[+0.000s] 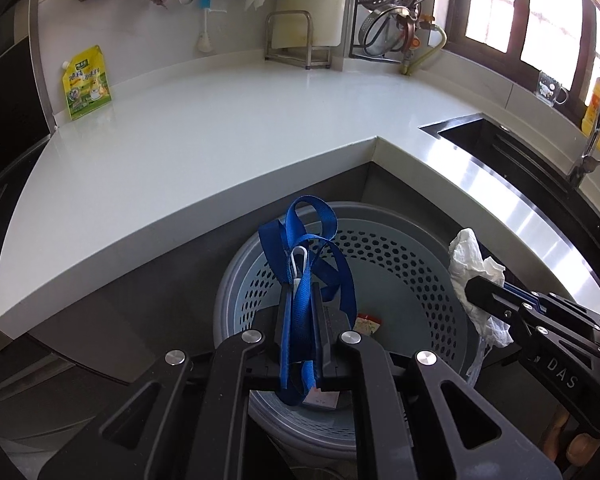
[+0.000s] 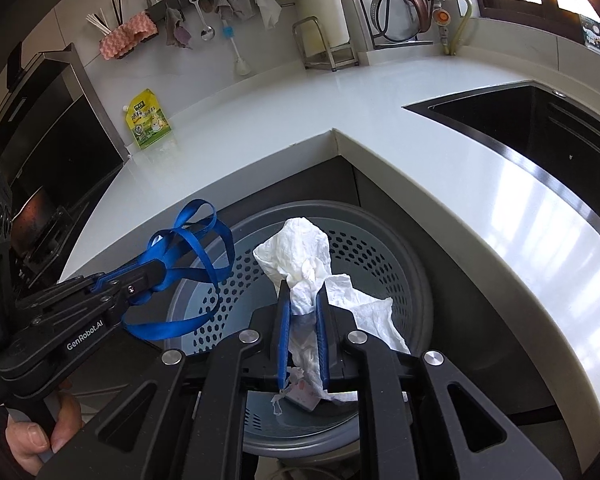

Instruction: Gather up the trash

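Observation:
My left gripper is shut on a blue lanyard strap with a white clip, held over the grey perforated trash bin. It also shows in the right wrist view, with the lanyard looping above the bin's left side. My right gripper is shut on a crumpled white tissue above the bin. In the left wrist view the right gripper holds the tissue at the bin's right rim. Small scraps of wrapper lie inside the bin.
The bin stands below the inner corner of a white L-shaped counter. A yellow-green pouch leans at the counter's back left. A dark sink is at the right. A metal rack and hanging utensils line the back wall.

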Available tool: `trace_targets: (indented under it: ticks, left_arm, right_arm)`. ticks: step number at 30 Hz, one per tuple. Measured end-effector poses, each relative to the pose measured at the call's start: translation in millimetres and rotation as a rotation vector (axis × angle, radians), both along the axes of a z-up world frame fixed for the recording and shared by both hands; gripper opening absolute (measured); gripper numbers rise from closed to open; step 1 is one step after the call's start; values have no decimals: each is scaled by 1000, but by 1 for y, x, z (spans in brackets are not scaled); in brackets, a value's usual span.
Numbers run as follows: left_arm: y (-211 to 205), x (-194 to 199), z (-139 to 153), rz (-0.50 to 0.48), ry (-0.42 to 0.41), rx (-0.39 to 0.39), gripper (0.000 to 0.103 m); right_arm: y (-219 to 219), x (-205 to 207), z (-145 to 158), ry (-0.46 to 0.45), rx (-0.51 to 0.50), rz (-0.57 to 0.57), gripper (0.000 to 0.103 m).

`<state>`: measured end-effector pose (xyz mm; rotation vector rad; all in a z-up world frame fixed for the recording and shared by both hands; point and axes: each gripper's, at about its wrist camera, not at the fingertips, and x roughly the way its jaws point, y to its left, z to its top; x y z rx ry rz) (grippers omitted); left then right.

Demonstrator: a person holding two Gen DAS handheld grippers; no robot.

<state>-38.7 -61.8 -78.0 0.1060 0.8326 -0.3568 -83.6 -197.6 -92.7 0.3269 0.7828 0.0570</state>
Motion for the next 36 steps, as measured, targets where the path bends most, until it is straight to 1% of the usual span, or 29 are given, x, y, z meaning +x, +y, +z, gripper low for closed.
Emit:
trace_targets:
  ticks: [4, 6, 7, 8, 9, 10, 11, 12, 14, 16, 21, 22, 36]
  left_arm:
    - [1, 2, -5, 8, 13, 4, 12]
    - [2, 3, -7, 15, 19, 7, 13]
    - [3, 3, -8, 18, 22, 6, 15]
    - [4, 4, -8, 22, 23, 8, 18]
    - [5, 4, -8, 26, 22, 10, 27]
    - [6, 4, -7, 30, 19, 10, 37]
    - [6, 4, -7, 33, 15, 10, 42]
    - [7, 4, -6, 37, 9, 11, 51]
    - [8, 4, -4, 41, 2, 16, 53]
    - [8, 4, -4, 48, 1, 21, 60]
    - [12, 6, -4, 68, -5, 25, 67]
    - [12, 7, -4, 73, -5, 26, 70]
    - [13, 9, -5, 93, -7, 39, 71]
  right_arm:
    - [1, 4, -7, 10, 4, 5, 12]
    - [1, 4, -8, 12, 6, 3, 16]
    - [0, 5, -9, 13, 7, 2, 17]
    - [0, 5, -9, 15, 6, 1, 21]
    - [-1, 5, -9, 14, 6, -3, 33]
    - [-1, 4, -9, 10, 6, -10, 41]
    - [-1, 2, -8, 0, 3, -18, 54]
    - [-2, 2, -7, -7, 1, -22, 56]
    - [-3, 2, -7, -1, -9, -24, 56]
    - [-4, 3, -8, 4, -9, -28, 56]
    - [-3, 3, -10, 12, -13, -30, 56]
    - [-3, 3, -10, 13, -17, -31, 56]
    - [-6, 3, -13, 17, -26, -46, 58]
